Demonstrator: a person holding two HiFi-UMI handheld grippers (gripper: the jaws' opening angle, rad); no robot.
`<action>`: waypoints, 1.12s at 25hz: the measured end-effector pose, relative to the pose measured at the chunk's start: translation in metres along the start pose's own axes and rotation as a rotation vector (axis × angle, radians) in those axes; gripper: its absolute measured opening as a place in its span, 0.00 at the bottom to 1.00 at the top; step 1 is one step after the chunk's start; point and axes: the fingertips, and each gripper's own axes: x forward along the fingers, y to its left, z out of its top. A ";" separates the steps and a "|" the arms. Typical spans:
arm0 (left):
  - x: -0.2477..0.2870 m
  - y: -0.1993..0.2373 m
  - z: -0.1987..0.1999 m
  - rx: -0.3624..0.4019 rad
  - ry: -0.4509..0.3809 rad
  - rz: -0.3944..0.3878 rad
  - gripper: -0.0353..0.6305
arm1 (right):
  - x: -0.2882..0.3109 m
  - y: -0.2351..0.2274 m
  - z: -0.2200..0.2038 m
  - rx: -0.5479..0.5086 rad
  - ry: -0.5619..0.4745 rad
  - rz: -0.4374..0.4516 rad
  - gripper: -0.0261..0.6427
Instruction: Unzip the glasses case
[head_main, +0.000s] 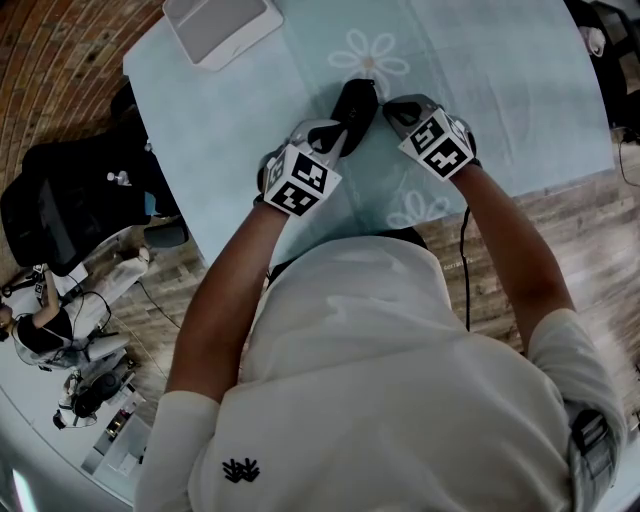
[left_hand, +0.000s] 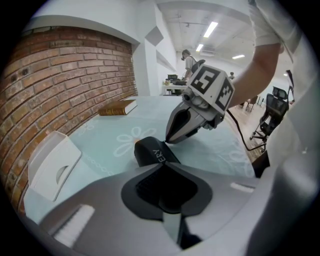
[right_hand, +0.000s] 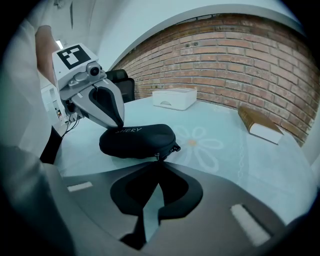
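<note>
Lying on the surface: a black, rounded soft-shell glasses case (head_main: 355, 105). It sits flat on the pale teal cloth-covered surface (head_main: 500, 100) with white daisy prints, just beside one daisy and right between the two claws.
Left claw (head_main: 338, 140): tips are pinched together on one end of the case, right by the white lettering on the shell, so it's gripping the case itself.
Right claw (right_hand: 157, 161): closed as well. The tips meet on the little metal zipper pull (right_hand: 159, 156) sticking out at the case's edge on its side. The pull is tiny, but it looks like a proper pinch.
Zipper: honestly can't tell from these angles whether it's parted at all.
Claws vs each other: they come at the case from opposite ends, noses pointing at one another, near but not touching.
White box: a white rectangular plastic box (head_main: 220, 25) sits at a corner of the surface, well apart from the case.
Book: a tan hardcover book (right_hand: 262, 125) lies flat on the side by the wall, also well apart.
Background: red brick wall (right_hand: 225, 55) runs along one side of the surface.
</note>
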 end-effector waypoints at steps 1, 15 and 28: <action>0.000 0.000 0.001 -0.001 0.000 -0.002 0.13 | 0.000 -0.002 0.001 -0.004 0.001 0.002 0.04; 0.002 -0.003 0.001 0.000 0.003 -0.027 0.13 | 0.007 -0.020 0.002 -0.100 0.021 0.051 0.04; 0.003 -0.005 0.001 0.015 0.009 -0.063 0.13 | 0.018 -0.032 0.009 -0.222 0.035 0.130 0.04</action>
